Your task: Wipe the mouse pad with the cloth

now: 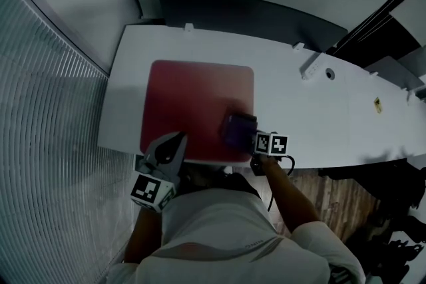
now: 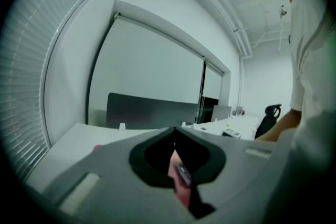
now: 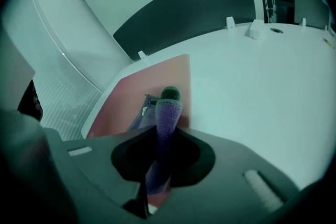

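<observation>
A dark red mouse pad lies on the white desk, near its front edge. A purple cloth rests on the pad's front right corner, and my right gripper is shut on it. In the right gripper view the folded cloth stands up between the jaws, over the pad. My left gripper hovers at the pad's front left edge with its jaws together and nothing in them. Through its jaws in the left gripper view a sliver of the pad shows.
A dark grey partition runs along the desk's far edge. Small white fittings sit on the desk to the right. Window blinds fill the left side. A black office chair stands far right.
</observation>
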The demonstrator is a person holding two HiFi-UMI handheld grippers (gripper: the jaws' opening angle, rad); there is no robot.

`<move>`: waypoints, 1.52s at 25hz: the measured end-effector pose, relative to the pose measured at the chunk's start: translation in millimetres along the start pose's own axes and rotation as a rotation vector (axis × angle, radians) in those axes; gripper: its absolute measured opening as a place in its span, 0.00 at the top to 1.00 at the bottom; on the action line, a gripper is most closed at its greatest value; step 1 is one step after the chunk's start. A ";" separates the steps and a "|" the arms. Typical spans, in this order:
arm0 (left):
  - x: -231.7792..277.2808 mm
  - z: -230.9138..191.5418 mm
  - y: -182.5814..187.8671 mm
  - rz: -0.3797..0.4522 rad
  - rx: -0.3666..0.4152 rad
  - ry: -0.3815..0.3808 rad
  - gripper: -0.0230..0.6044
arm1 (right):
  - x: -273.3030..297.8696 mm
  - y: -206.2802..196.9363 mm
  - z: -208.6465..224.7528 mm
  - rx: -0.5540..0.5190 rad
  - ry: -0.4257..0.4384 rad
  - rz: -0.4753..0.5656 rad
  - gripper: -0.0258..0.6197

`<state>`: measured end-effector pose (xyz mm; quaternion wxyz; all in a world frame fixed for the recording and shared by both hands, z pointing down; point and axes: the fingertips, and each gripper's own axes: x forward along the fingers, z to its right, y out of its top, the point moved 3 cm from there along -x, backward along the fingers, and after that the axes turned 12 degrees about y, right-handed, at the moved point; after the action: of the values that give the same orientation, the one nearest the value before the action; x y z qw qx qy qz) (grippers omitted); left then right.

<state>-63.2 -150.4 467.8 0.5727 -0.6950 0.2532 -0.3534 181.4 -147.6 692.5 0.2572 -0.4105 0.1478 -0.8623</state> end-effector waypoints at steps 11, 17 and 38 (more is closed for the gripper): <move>-0.5 14.0 3.0 -0.018 -0.011 0.037 0.96 | -67.3 0.0 19.1 -0.024 -0.040 0.078 0.88; -8.6 2.3 1.7 -0.017 -0.038 0.075 0.96 | -63.0 23.3 -69.4 -0.051 0.218 0.176 0.88; -139.9 -119.7 -17.2 -0.003 -0.108 0.463 0.96 | 174.2 -59.8 -319.1 -0.163 0.632 -0.329 0.88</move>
<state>-244.6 -114.6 467.8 0.4609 -0.6255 0.3951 -0.4901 -180.5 -182.7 632.8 0.0229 -0.1610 0.2201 -0.9618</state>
